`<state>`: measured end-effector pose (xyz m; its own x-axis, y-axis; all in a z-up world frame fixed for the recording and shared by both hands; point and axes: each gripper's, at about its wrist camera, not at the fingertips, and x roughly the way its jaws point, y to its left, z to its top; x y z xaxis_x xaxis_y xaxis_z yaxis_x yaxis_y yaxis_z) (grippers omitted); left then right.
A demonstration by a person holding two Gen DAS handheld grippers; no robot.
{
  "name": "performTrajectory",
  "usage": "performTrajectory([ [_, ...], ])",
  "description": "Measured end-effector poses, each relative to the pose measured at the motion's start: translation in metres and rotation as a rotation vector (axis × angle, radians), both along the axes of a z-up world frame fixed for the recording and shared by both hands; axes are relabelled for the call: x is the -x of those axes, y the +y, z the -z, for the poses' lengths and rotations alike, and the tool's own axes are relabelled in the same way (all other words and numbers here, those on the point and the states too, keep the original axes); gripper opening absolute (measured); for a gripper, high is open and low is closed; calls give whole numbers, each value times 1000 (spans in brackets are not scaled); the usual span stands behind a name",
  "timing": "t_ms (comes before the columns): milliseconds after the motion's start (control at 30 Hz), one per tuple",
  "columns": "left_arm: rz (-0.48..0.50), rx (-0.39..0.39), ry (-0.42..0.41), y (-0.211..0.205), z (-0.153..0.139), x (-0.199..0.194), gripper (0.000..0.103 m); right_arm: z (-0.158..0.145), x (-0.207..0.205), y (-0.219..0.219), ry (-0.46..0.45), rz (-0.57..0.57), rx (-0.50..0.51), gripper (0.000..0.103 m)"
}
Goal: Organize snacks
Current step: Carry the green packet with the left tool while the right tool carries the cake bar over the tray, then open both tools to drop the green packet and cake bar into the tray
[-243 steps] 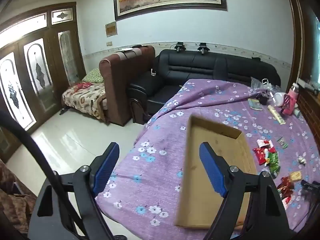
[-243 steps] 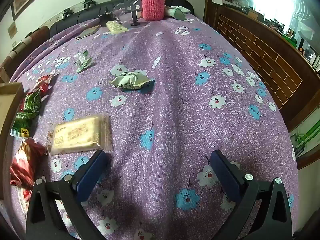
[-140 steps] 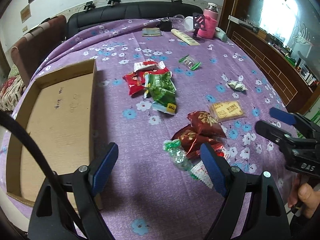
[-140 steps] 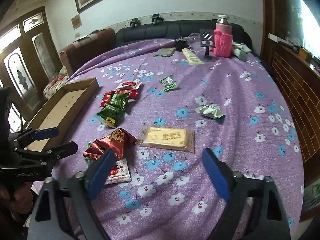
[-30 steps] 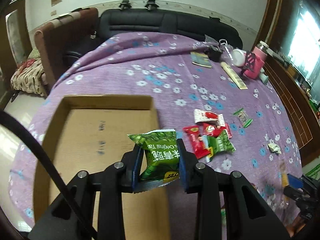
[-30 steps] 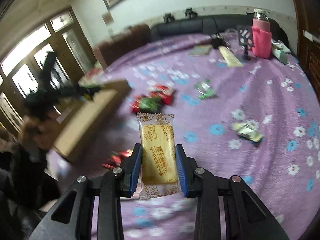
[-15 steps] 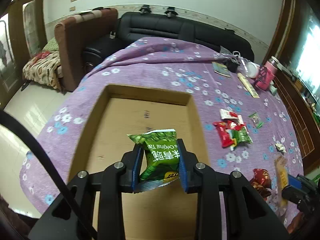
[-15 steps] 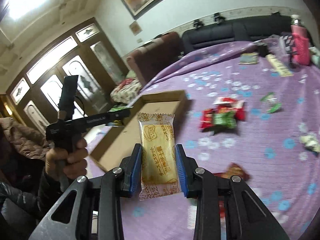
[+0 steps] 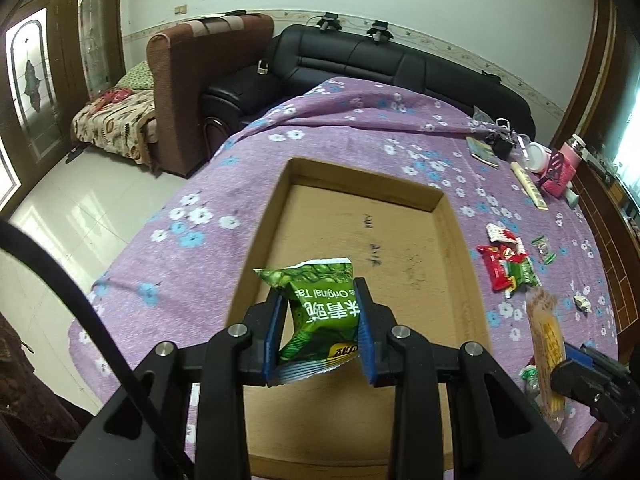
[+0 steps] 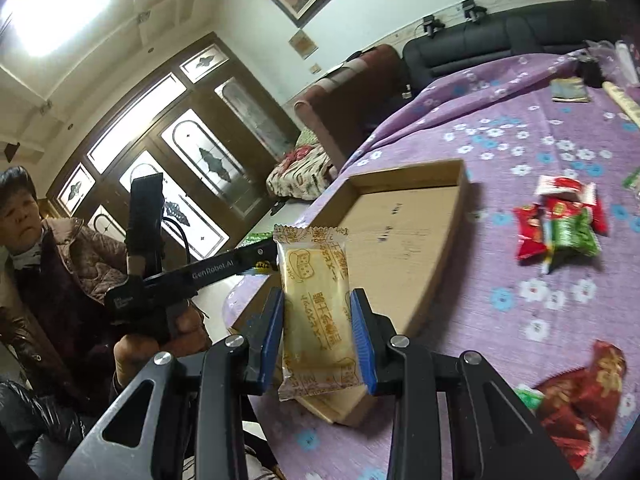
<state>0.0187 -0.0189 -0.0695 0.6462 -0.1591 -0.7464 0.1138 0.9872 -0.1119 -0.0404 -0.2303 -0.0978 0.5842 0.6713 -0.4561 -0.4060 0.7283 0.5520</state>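
Left tongs [image 9: 320,330] clamp a green snack packet [image 9: 320,312] above the cardboard tray [image 9: 456,240] at the tabletop's left edge; right tongs [image 10: 318,340] clamp a yellow biscuit packet [image 10: 316,304] near the tray's corner.

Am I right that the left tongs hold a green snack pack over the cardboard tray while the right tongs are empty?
Not quite: the right tongs are not empty; the right wrist view shows them clamped on a yellow biscuit pack. The left tongs do hold the green snack pack over the cardboard tray.
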Motion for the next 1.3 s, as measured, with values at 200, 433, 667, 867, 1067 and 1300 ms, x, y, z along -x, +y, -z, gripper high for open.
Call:
performTrajectory([
  [200,-14,-6,8,12,6,1,34,3,-12,13,8,2,-6,32],
  [433,-8,-17,13,13,11,-2,34,7,-25,23,36,12,7,32],
  [667,1,-23,23,13,17,-7,34,13,-34,40,58,13,77,32],
  [867,7,-27,39,15,23,-10,34,19,-40,50,74,19,149,32],
  [1067,20,-26,59,13,29,-14,34,23,-47,57,73,38,231,32],
  [1300,34,-31,87,9,38,-19,34,26,-51,66,84,58,335,32],
])
